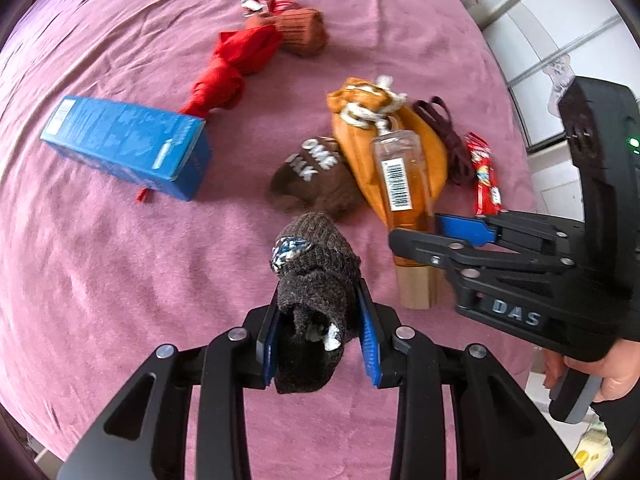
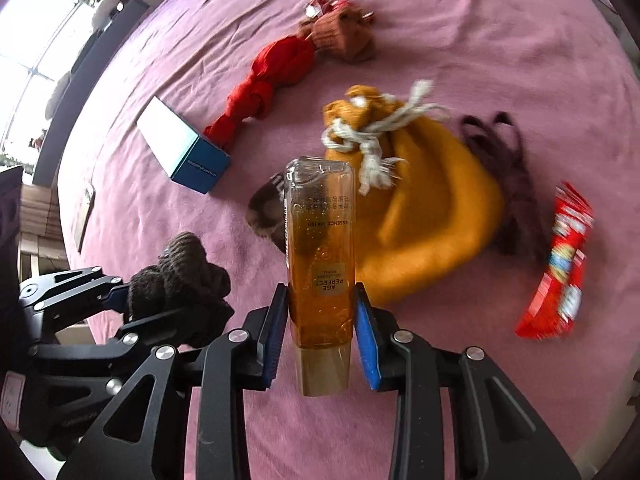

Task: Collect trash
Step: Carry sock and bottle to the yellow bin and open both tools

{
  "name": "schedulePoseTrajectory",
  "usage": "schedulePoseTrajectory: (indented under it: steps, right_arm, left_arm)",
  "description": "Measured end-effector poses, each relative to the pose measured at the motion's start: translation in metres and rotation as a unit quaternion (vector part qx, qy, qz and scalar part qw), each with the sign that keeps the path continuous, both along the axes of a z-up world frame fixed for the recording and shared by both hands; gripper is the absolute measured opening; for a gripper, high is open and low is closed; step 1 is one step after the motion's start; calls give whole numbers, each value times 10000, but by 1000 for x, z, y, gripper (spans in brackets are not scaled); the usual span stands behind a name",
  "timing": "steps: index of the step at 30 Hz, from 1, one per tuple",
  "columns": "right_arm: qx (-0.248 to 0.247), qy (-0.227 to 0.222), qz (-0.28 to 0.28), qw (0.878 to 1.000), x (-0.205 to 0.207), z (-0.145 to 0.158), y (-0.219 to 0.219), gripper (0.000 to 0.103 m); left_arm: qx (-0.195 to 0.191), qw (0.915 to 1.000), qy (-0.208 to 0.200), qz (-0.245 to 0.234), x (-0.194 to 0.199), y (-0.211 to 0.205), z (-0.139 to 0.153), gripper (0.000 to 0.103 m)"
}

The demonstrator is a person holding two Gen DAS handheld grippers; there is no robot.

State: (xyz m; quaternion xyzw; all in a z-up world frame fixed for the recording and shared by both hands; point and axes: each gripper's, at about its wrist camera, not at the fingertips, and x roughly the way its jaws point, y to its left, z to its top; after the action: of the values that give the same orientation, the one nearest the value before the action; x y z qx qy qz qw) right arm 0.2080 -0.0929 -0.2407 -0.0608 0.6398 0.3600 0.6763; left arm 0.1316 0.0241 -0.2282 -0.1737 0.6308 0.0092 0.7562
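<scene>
Left view only: barcode on bottle [image 1: 400,184], lettered brown sock [image 1: 316,176]. Right view only: window [image 2: 48,52] beyond bed's [image 2: 480,40] left edge. Left gripper [image 1: 320,344] clamped on grey sock [image 1: 316,280]; right gripper [image 2: 320,332] clamped on amber bottle, mid-bed, over yellow pouch [image 2: 432,216].

Both grippers are black plastic linkage rigs with silver rivets and blue ribbed finger pads [image 1: 370,344]. The right gripper [image 1: 420,240] has "DAS" lettering, a green LED, grey handle.
</scene>
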Motion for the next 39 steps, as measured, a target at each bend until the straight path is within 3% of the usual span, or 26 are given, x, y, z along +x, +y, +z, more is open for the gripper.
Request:
schedulePoseTrajectory:
  steps: [11, 22, 34, 39]
  right_arm:
    - [9, -207, -572, 9981, -23, 33, -112, 32]
    - [-20, -206, -1496, 9885, -45, 41, -258, 32]
    - [-248, -145, -2518, 9674, -66, 29, -415, 32]
    - [-339, -144, -2768, 9602, -70, 25, -456, 32]
  left_arm:
    - [37, 9960, -156, -882, 14, -99, 19, 33]
    - [-148, 9816, -181, -1895, 21, -241, 24, 33]
    - [-240, 9540, -145, -2985, 31, -393, 17, 33]
    - [-249, 9401, -148, -3396, 34, -446, 16, 33]
